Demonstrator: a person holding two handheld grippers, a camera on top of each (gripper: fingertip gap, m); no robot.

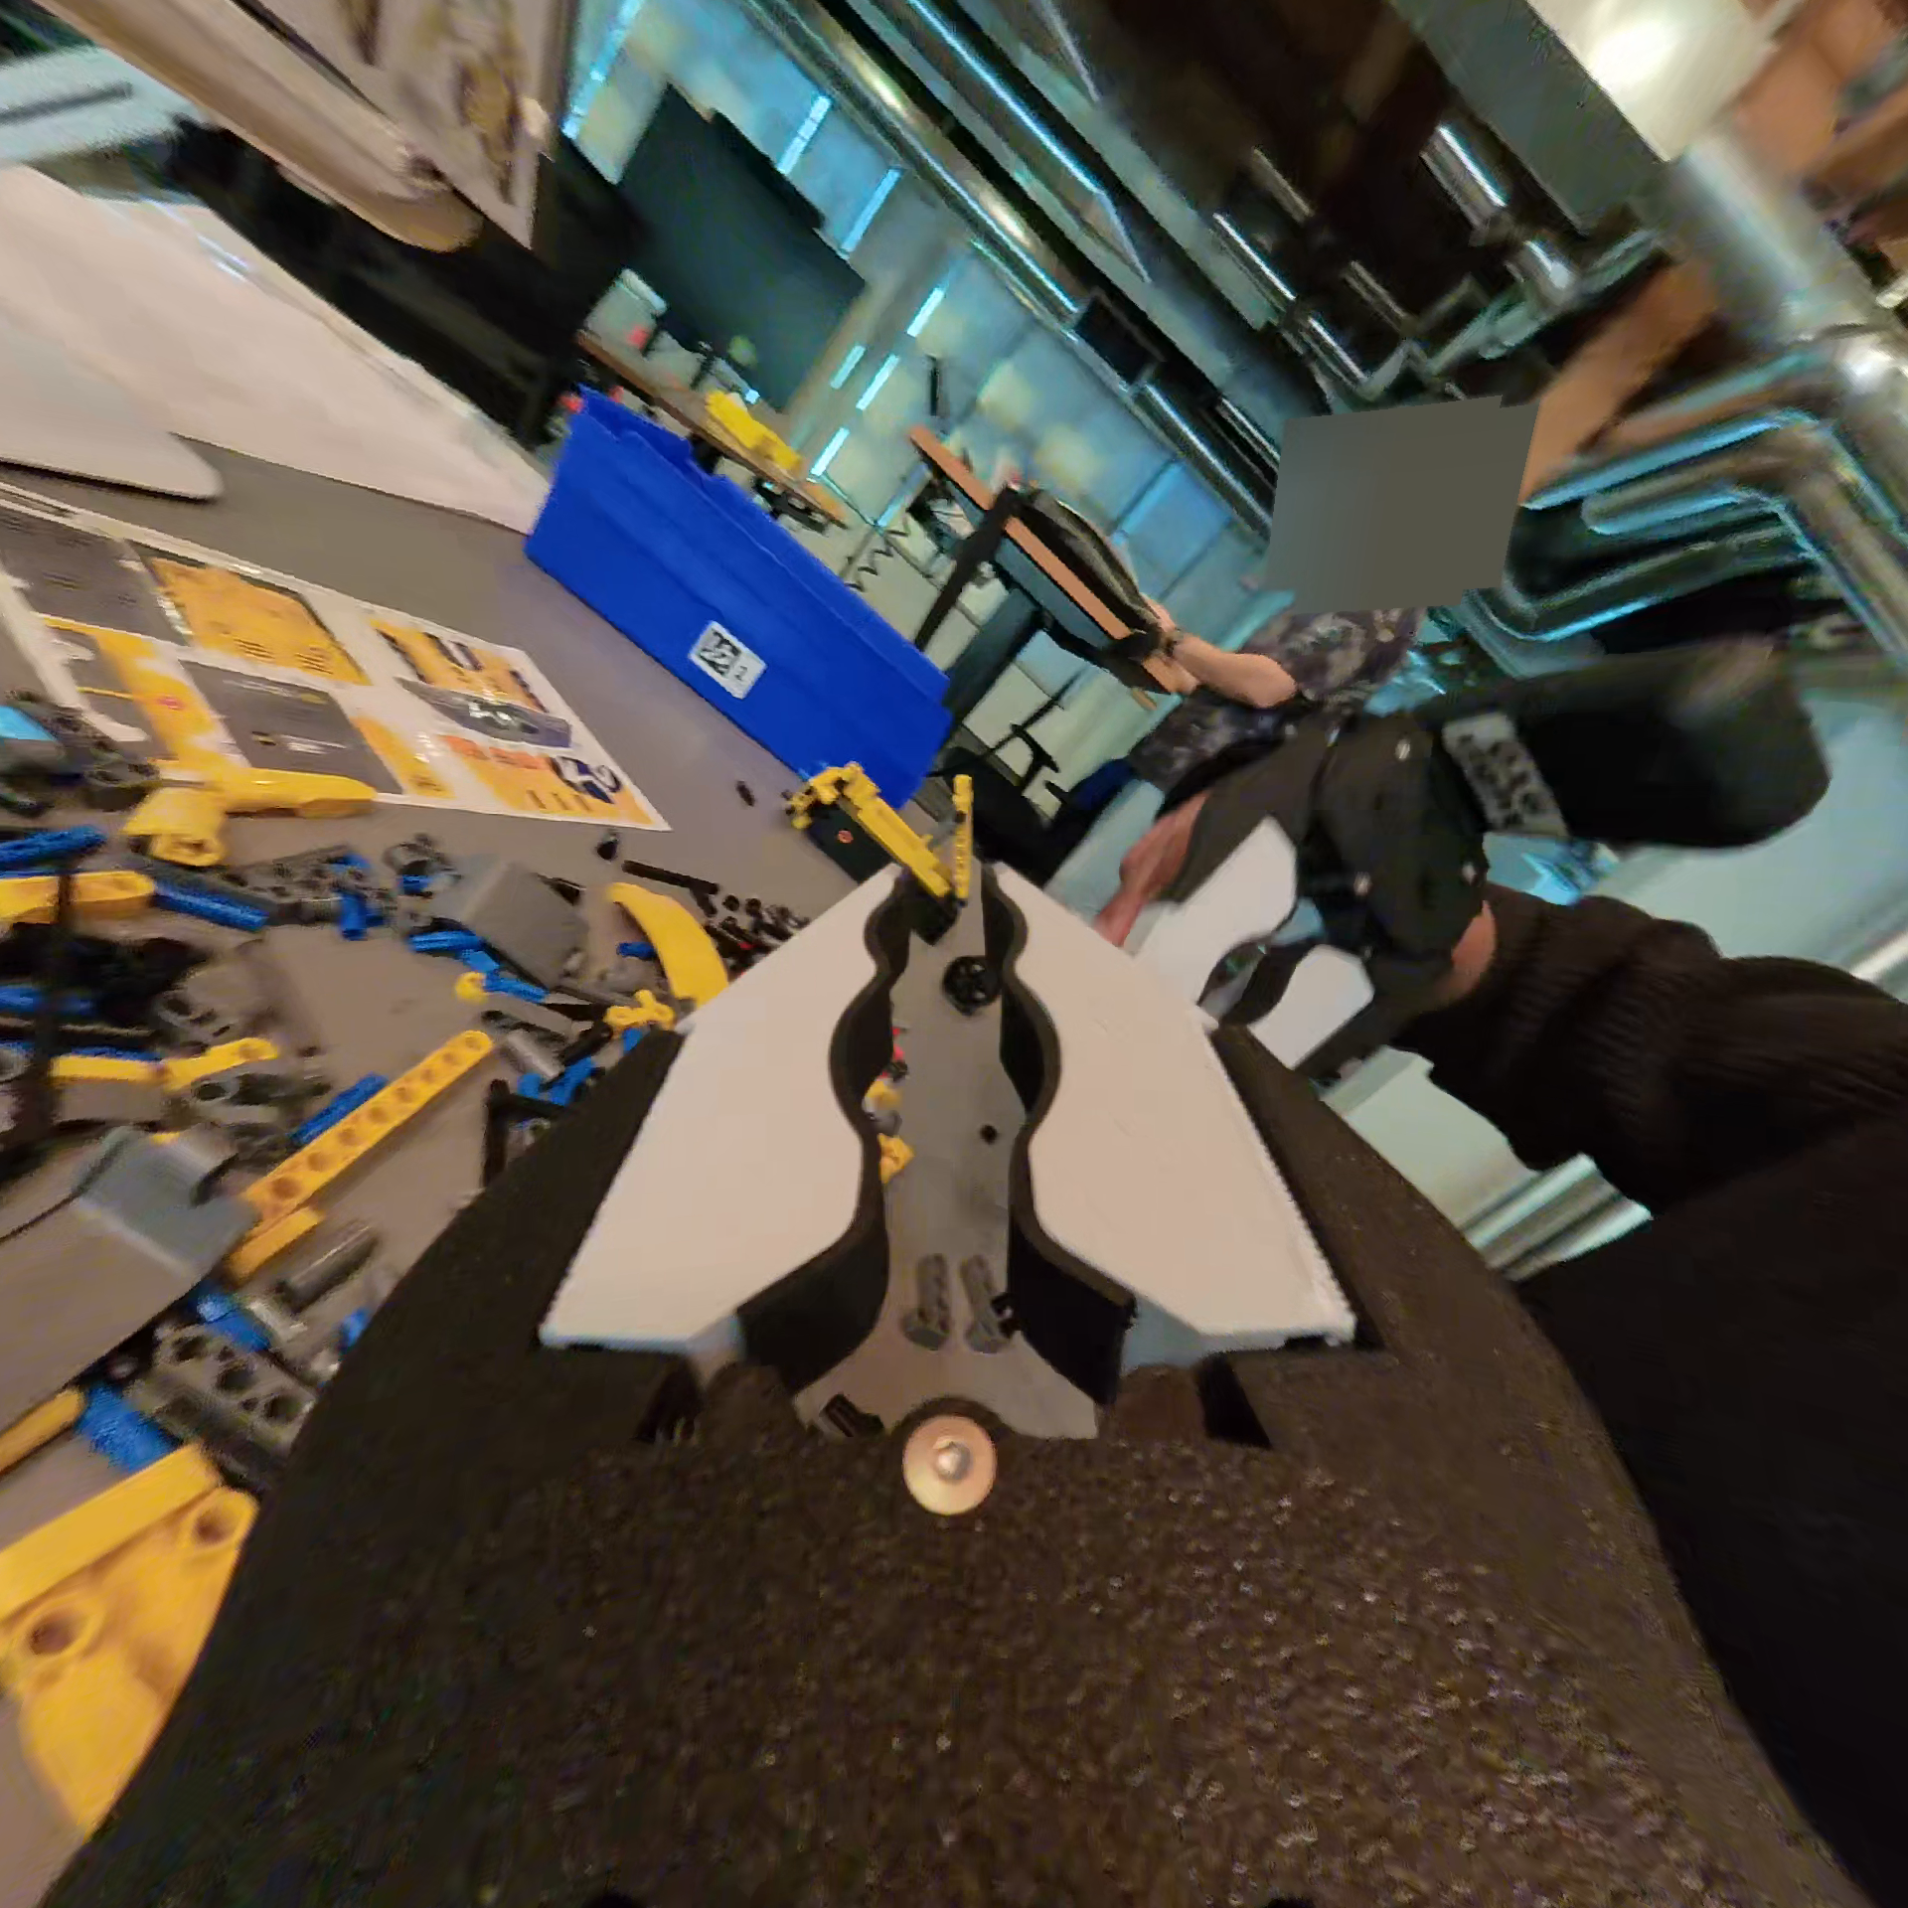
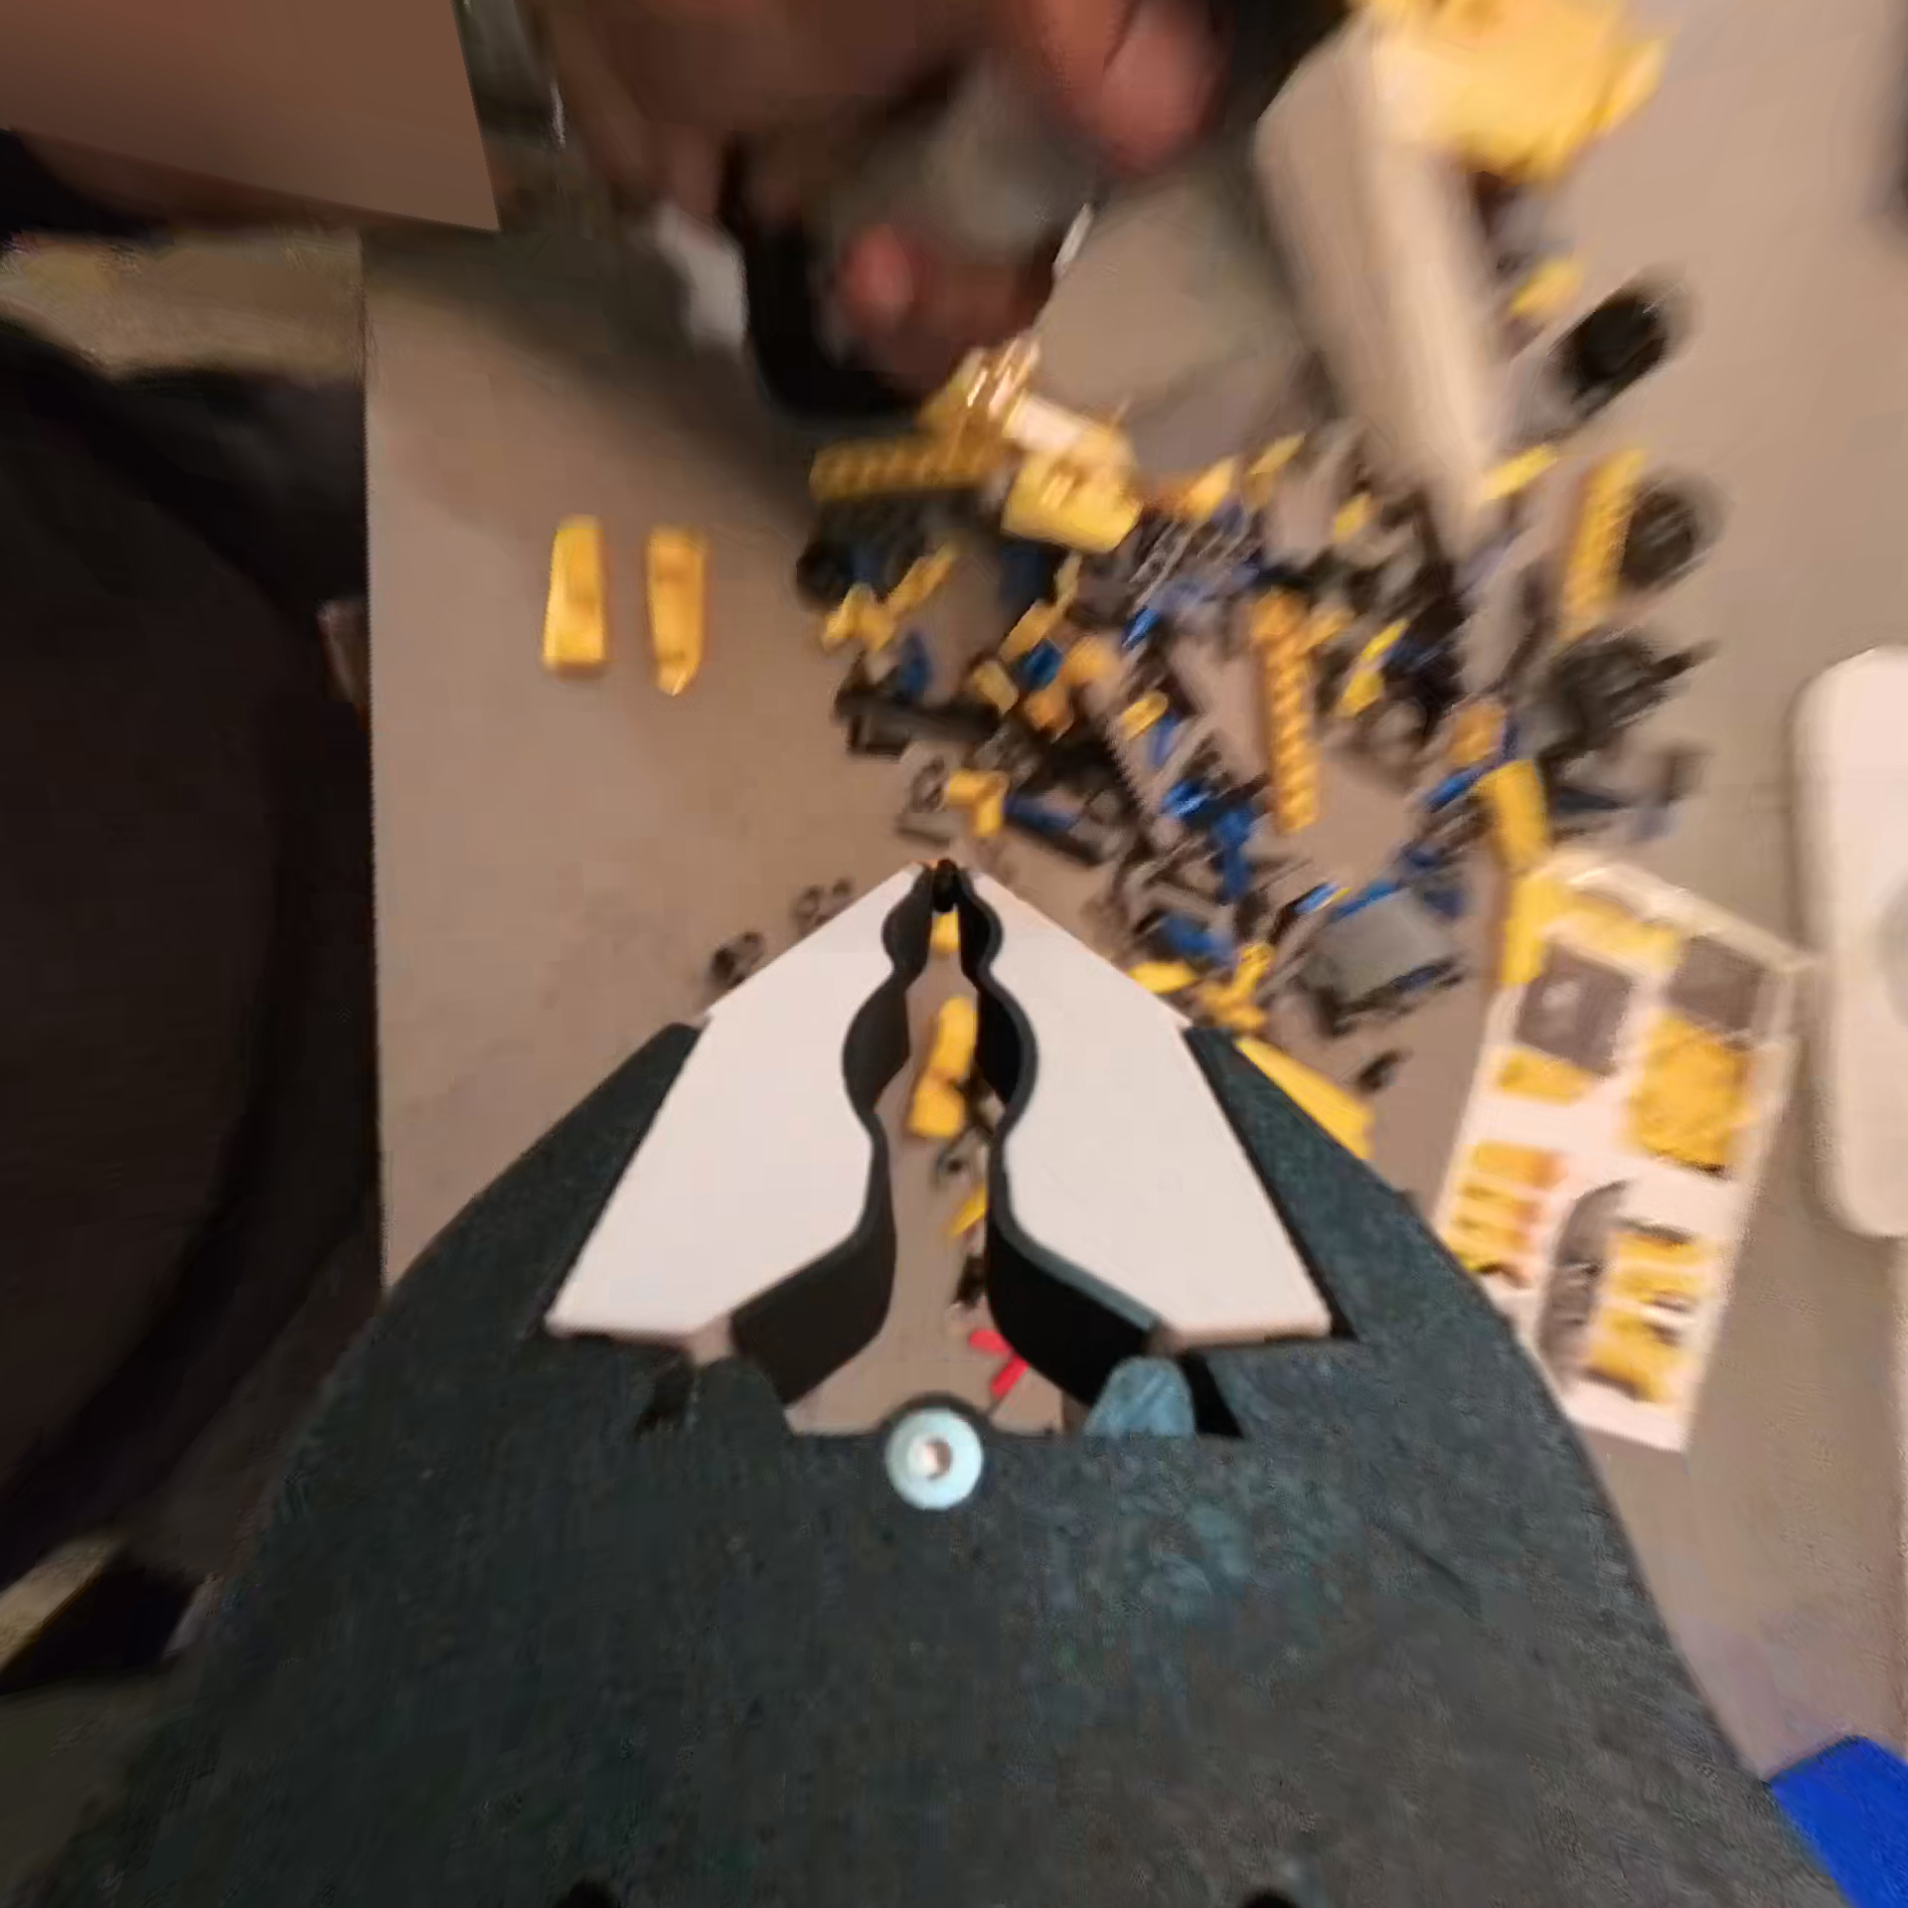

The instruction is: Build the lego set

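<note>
In the left wrist view my left gripper point(image 1: 935, 880) is shut on a small yellow and black beam assembly point(image 1: 886, 821) and holds it above the grey table point(image 1: 434, 563). A pile of yellow, blue and black building parts point(image 1: 310, 1012) lies to its left. In the right wrist view, which is blurred, my right gripper point(image 2: 942, 878) is shut on a small black pin point(image 2: 943, 890) above the table point(image 2: 619, 785). The parts pile point(image 2: 1187, 702) lies ahead and to its right. Two yellow pieces point(image 2: 619, 604) lie apart at the left.
A blue bin point(image 1: 723, 609) stands at the table's far edge. A printed sheet with yellow and grey shapes point(image 1: 341, 681) lies beside the pile, and shows in the right wrist view point(image 2: 1621, 1136). A black-sleeved arm point(image 1: 1652, 1053) reaches in at right. A person stands behind. Across from one pair of fingers to the other is roughly 9 centimetres.
</note>
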